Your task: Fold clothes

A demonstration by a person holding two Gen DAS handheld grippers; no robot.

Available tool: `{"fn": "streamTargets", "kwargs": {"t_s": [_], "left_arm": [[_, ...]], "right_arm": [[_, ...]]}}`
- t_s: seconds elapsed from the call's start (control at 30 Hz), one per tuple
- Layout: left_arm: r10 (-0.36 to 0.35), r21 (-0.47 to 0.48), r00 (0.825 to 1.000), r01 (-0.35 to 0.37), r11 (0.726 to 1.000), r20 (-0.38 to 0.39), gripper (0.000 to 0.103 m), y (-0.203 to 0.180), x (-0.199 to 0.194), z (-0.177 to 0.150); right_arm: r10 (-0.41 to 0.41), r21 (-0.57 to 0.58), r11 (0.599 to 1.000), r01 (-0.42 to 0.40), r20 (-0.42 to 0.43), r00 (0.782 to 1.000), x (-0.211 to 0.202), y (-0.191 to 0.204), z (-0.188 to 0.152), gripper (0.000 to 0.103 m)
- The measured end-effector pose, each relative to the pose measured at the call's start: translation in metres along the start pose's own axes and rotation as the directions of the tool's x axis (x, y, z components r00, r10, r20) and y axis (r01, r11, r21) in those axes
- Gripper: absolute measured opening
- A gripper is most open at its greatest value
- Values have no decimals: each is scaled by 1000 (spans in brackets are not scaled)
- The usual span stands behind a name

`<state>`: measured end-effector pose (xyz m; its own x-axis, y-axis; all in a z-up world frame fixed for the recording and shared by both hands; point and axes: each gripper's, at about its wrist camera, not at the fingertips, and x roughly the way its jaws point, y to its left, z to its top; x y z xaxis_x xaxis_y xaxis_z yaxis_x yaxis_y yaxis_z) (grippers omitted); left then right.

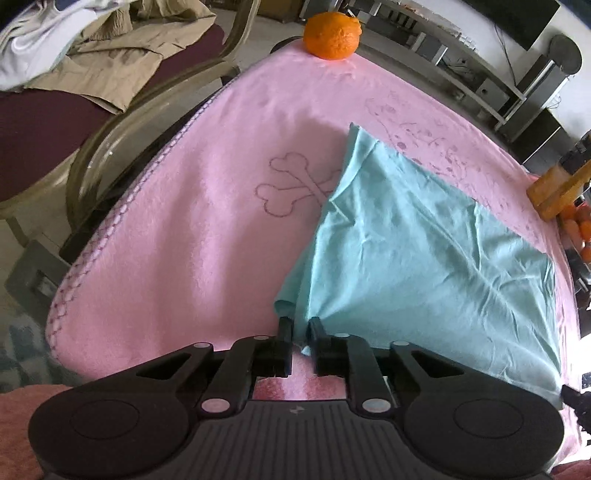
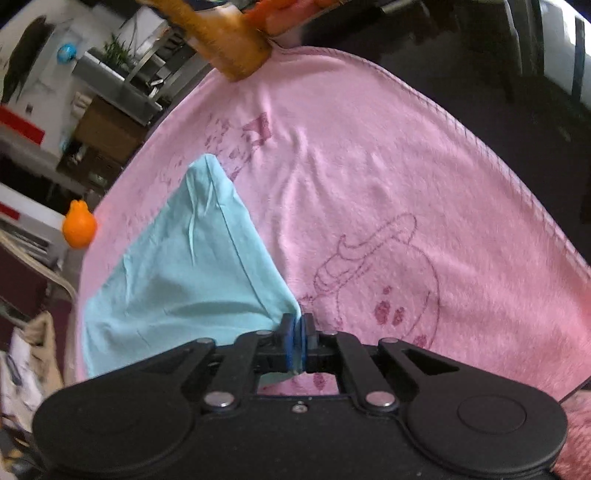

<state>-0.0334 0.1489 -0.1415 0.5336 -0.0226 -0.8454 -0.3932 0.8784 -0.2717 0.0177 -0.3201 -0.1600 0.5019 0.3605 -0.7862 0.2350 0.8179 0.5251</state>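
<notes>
A light teal cloth lies on a pink blanket that covers the table. My left gripper is shut on the cloth's near left corner, the fabric bunched between its fingers. My right gripper is shut on another corner of the same teal cloth, pinched tight between blue pads. The cloth stretches away from both grippers and is partly lifted and creased. In the left wrist view the right gripper's tip shows at the far right edge.
An orange sits at the blanket's far corner; it also shows in the right wrist view. A yellow-brown block rests on another corner. A chair with beige clothes stands left of the table.
</notes>
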Motion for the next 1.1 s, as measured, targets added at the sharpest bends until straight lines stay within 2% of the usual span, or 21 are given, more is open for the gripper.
{"fn": "streamTargets", "kwargs": {"t_s": [0.1,0.13,0.23,0.37,0.53,0.6,0.67,0.7,0.8,0.93,1.0,1.1], "left_arm": [[25,7,999,-25,1000,42,24,2,-14,0],[25,15,998,-26,1000,66,26,1,-19,2],[-18,28,990,14,999,140,30,-3,-37,11],[-107,65,964,94,993,242,39,-15,-52,32],[-118,106,956,93,990,269,39,-32,-37,70],[-134,98,953,111,989,270,40,-35,-26,85],[-144,80,954,127,989,264,40,-37,-7,99],[-143,80,955,126,989,260,40,-39,4,103],[-109,90,964,90,992,242,40,-44,41,113],[-62,104,977,41,994,203,40,-49,82,121],[-66,115,982,46,992,179,41,-49,93,124],[-99,136,978,74,988,181,42,-51,99,130]], "right_arm": [[-5,-21,1000,7,90,996,-19,4,-1,28],[17,-14,1000,-15,107,994,-26,5,1,30],[95,-1,995,-96,143,985,-46,14,9,31],[185,-109,980,-166,193,964,-66,59,23,32],[321,-189,941,-282,225,920,-69,105,53,32],[351,-195,931,-310,240,905,-62,116,69,32],[357,-207,928,-309,263,896,-52,121,83,37],[342,-208,934,-292,271,900,-43,120,90,41],[284,-193,952,-236,278,918,-9,109,108,42],[212,-57,977,-205,219,952,49,70,124,42],[225,24,972,-232,178,958,75,50,130,41],[253,83,960,-266,147,956,94,38,133,39]]}}
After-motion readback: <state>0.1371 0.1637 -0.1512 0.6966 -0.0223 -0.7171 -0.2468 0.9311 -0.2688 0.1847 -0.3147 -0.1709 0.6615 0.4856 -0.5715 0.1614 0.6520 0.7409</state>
